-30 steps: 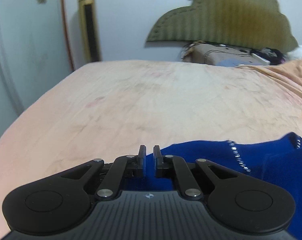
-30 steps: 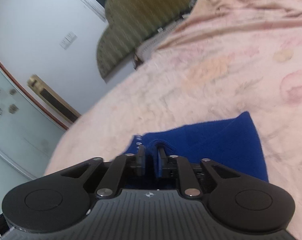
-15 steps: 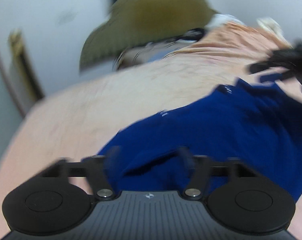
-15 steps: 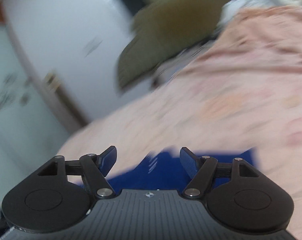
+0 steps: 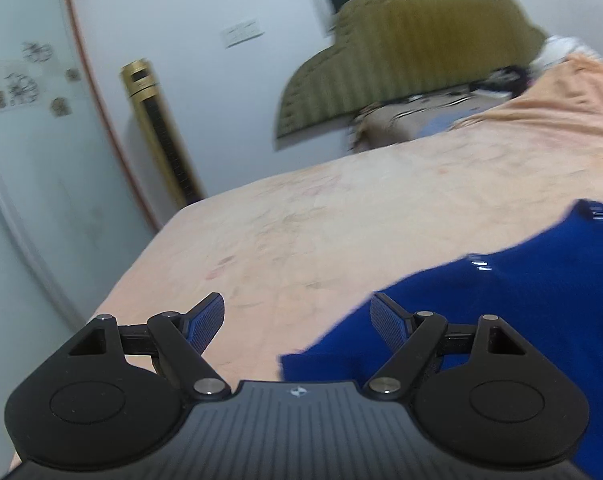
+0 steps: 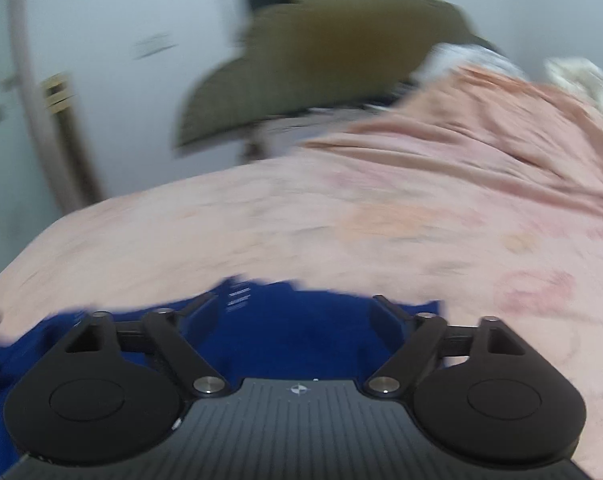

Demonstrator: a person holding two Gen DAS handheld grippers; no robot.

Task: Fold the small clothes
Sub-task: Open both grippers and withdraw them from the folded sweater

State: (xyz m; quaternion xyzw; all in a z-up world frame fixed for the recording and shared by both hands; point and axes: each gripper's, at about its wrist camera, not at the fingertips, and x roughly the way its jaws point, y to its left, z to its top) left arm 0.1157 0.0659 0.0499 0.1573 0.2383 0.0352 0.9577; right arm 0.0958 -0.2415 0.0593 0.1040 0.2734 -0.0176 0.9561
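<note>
A dark blue knit garment with small shiny studs lies on the pink bedsheet. In the left wrist view it fills the lower right. My left gripper is open and empty, with its right finger over the garment's left edge and its left finger over bare sheet. In the right wrist view the garment lies directly under and ahead of my right gripper, which is open and empty above it. This view is blurred.
An olive padded headboard stands at the far end of the bed, with pillows and clutter below it. A gold tower fan stands by the white wall at the left. Bunched pink sheet lies at the far right.
Both grippers were shut on the blue garment a second ago. Both have opened and let it go, and both cameras have swung; the garment now lies on the sheet.
</note>
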